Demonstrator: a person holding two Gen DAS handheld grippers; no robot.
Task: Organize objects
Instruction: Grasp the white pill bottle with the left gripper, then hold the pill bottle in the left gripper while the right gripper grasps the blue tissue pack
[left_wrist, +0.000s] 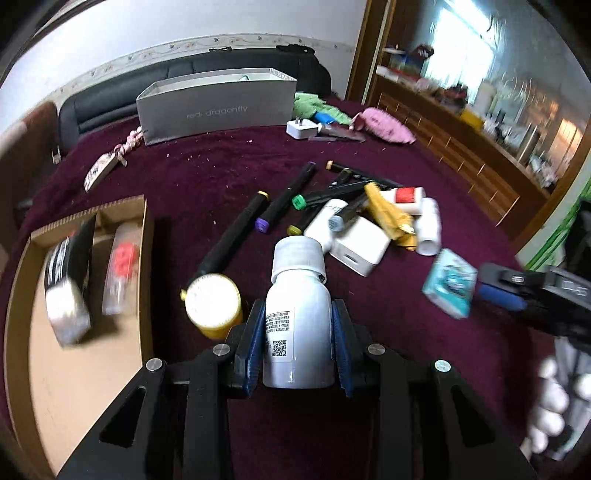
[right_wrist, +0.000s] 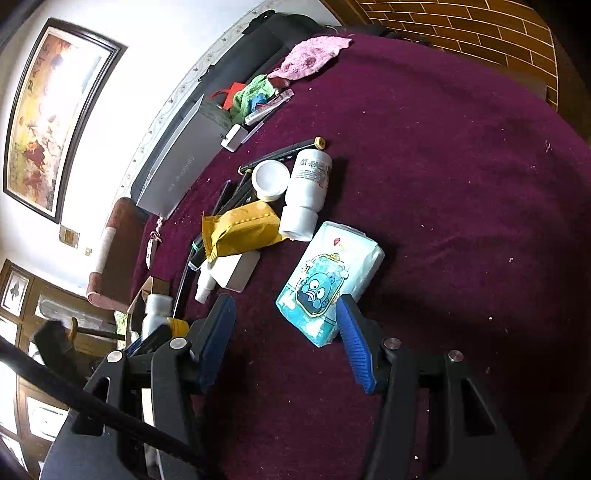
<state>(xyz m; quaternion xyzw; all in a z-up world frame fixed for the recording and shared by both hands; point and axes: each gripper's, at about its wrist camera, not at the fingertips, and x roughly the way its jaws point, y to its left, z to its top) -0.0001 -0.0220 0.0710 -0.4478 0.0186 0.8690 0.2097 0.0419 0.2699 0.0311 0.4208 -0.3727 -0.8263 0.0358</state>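
My left gripper (left_wrist: 297, 314) is shut on a white pill bottle (left_wrist: 297, 317) and holds it above the purple cloth, right of an open cardboard box (left_wrist: 74, 369). A yellow bottle (left_wrist: 214, 302) lies just left of it. My right gripper (right_wrist: 284, 317) is open, its right finger beside a blue tissue pack (right_wrist: 328, 280) lying on the cloth; the pack also shows in the left wrist view (left_wrist: 448, 282). Behind lies a pile: black markers (left_wrist: 288, 195), a white charger (left_wrist: 360, 245), a yellow packet (right_wrist: 240, 229) and white bottles (right_wrist: 306, 192).
The cardboard box holds a black-and-white package (left_wrist: 66, 280) and a clear item with red (left_wrist: 122, 266). A grey shoebox (left_wrist: 218, 107) stands at the back with a small white plug (left_wrist: 301, 128), green cloth (left_wrist: 317, 105) and pink cloth (left_wrist: 384, 123). A wooden cabinet (left_wrist: 461, 147) is on the right.
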